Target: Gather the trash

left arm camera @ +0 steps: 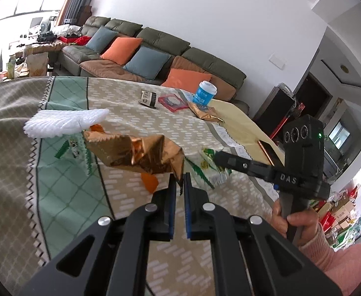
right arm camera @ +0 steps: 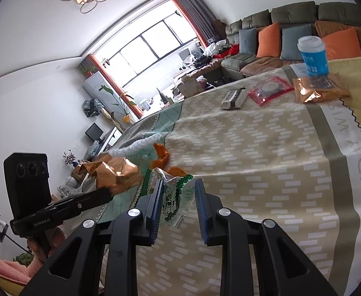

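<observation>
**Gold wrapper pinched, green packet between the other jaws**

Left wrist view: the left gripper (left arm camera: pixel 180 180) is clamped on a corner of a crumpled gold wrapper (left arm camera: pixel 141 154), which is lifted above the cloth-covered table (left arm camera: pixel 136 113). A white foam net (left arm camera: pixel 64 122) lies just behind the wrapper, and an orange peel (left arm camera: pixel 149 182) sits on the cloth under it. To the right, the right gripper (left arm camera: pixel 217 156) reaches a green-and-white packet (left arm camera: pixel 208 170). Farther back stand a blue cup (left arm camera: pixel 204 93), a second gold wrapper (left arm camera: pixel 205 112), a red packet (left arm camera: pixel 173 102) and a small box (left arm camera: pixel 148 98).

Right wrist view: the right gripper (right arm camera: pixel 179 190) has its jaws apart, with the green-and-white packet (right arm camera: pixel 178 197) between them; whether either pad touches it I cannot tell. The gold wrapper (right arm camera: pixel 113 174) hangs at the left, held by the left gripper (right arm camera: pixel 108 193). The orange peel (right arm camera: pixel 164 161) lies just beyond the packet.
</observation>
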### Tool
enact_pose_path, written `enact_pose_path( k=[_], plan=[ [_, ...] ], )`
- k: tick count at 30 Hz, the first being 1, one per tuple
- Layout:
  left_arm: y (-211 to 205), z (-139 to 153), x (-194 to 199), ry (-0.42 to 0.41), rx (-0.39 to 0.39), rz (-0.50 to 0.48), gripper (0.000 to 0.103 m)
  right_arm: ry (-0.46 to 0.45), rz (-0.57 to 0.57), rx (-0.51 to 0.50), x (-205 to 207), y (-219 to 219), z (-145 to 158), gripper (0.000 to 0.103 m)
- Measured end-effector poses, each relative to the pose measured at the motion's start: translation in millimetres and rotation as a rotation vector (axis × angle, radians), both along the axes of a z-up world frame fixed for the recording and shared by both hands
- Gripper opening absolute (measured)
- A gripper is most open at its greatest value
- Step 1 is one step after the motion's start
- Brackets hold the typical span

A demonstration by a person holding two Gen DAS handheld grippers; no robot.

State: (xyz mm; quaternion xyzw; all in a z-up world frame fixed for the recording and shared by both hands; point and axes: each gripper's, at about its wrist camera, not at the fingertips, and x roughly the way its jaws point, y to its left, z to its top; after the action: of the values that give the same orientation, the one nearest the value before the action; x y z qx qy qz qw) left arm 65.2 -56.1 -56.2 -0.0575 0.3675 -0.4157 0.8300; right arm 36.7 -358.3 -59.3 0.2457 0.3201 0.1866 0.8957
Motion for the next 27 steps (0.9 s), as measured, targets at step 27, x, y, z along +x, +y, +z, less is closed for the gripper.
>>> enact_pose_path(
  k=[27],
  plan=[
    [122.5, 4.7, -58.3, -0.042, -0.024, 0.176, 0.008, -0.047, 0.275, -0.005, 27.2, 108.6, 19.6, 0.026]
  ],
)
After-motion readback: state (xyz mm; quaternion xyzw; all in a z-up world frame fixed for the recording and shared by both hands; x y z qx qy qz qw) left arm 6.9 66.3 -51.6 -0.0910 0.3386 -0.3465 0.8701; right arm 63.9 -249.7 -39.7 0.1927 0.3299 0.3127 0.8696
